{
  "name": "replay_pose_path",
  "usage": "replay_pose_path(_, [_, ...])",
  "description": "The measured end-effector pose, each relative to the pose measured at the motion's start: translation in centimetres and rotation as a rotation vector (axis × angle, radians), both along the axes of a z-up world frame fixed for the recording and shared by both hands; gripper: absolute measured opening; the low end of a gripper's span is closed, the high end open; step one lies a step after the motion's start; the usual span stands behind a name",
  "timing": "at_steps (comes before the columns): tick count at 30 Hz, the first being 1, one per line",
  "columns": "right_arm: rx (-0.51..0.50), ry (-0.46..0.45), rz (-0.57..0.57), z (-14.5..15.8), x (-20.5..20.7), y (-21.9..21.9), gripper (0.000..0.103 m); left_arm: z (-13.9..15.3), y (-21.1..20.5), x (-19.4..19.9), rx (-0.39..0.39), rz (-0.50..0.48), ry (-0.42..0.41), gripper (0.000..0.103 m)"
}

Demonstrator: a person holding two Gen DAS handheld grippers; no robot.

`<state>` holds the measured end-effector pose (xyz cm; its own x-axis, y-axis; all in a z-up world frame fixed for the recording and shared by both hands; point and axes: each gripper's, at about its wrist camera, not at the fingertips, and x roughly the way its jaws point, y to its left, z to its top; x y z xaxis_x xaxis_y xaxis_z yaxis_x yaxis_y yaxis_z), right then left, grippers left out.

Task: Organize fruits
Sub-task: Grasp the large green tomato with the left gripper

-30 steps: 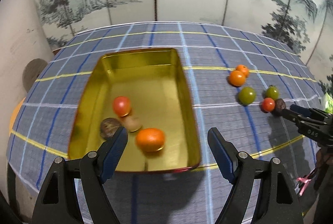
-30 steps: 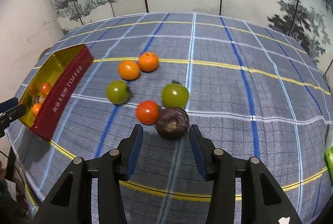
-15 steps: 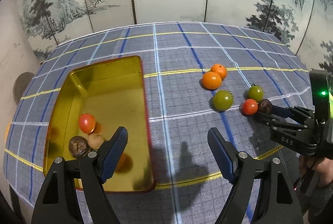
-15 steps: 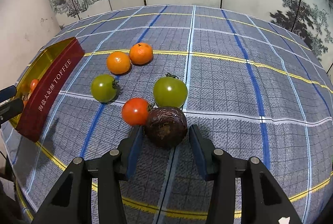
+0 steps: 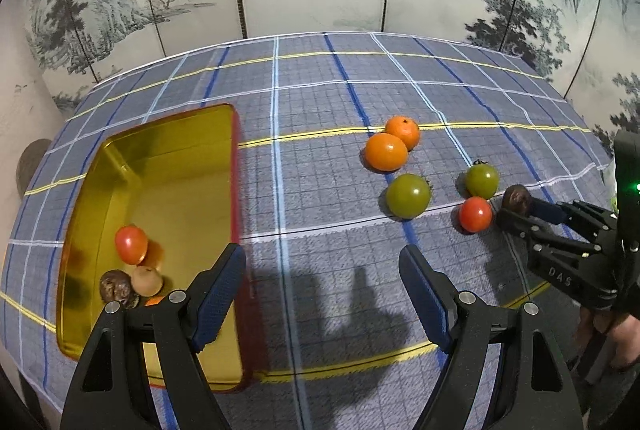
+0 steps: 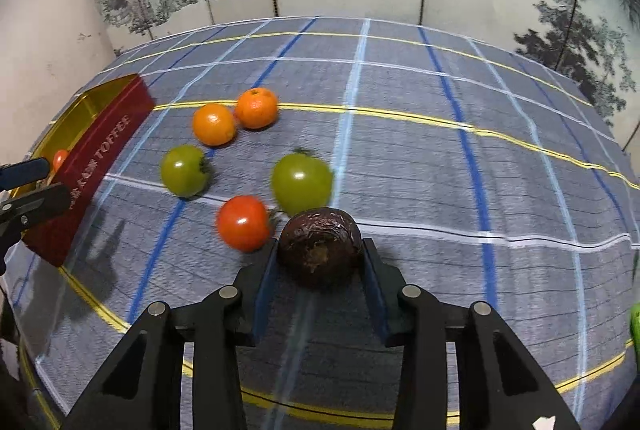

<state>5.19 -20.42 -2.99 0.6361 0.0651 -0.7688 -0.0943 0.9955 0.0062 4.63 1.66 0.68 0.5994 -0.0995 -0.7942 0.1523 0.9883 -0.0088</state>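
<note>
Both tools were over the surface point(image 5: 320, 90), which had a blue checked cloth on it. One was the right tool point(image 6: 320, 254), and its jaws had just been closing on a dark wrinkly fruit point(image 6: 320, 246); the pads point(image 6: 266, 270) pressed on both sides of it, so it was held. That fruit sat on the cloth, just beside a red tomato point(image 6: 243, 223) and a green tomato point(image 6: 302, 183). Another green tomato point(image 6: 185, 171) and two oranges point(image 6: 214, 124) lay a bit farther off. The left tool point(image 5: 320, 294) was wide open and held nothing, hanging over the cloth by the right edge of a gold tin point(image 5: 176, 166). In the tin lay a red tomato point(image 5: 131, 244), a dark wrinkly fruit point(image 5: 116, 286) and a small tan fruit point(image 5: 147, 281), all close together in the near corner.
</note>
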Motion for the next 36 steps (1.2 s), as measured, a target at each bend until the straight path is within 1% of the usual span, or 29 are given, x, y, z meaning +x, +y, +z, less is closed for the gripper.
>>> replay_pose_path(8, [-0.033,-0.010,-0.082,-0.2,0.2,-4.1,0.037,-0.9,-1.5,1.2,-0.010,-0.021,0.020,0.079])
replay_pose_path(14, [-0.046,-0.025,-0.108,-0.2,0.2,-5.9,0.037,-1.6,-2.7,2.3,-0.011,-0.030,0.032,0.079])
replay_pose_path(24, [-0.042,-0.031,-0.105,-0.4,0.2,-5.9,0.037,-3.0,-4.2,3.9,-0.006,-0.053,0.057,0.079])
replay_pose_path(28, [-0.036,-0.031,-0.106,-0.4,0.2,-5.8,0.037,-3.5,-4.9,4.7,-0.005,-0.064,0.060,0.078])
replay_pose_path(36, [-0.017,-0.031,-0.110,-0.4,0.1,-6.0,0.037,-4.1,-5.9,6.3,-0.019,-0.088,0.067,0.068])
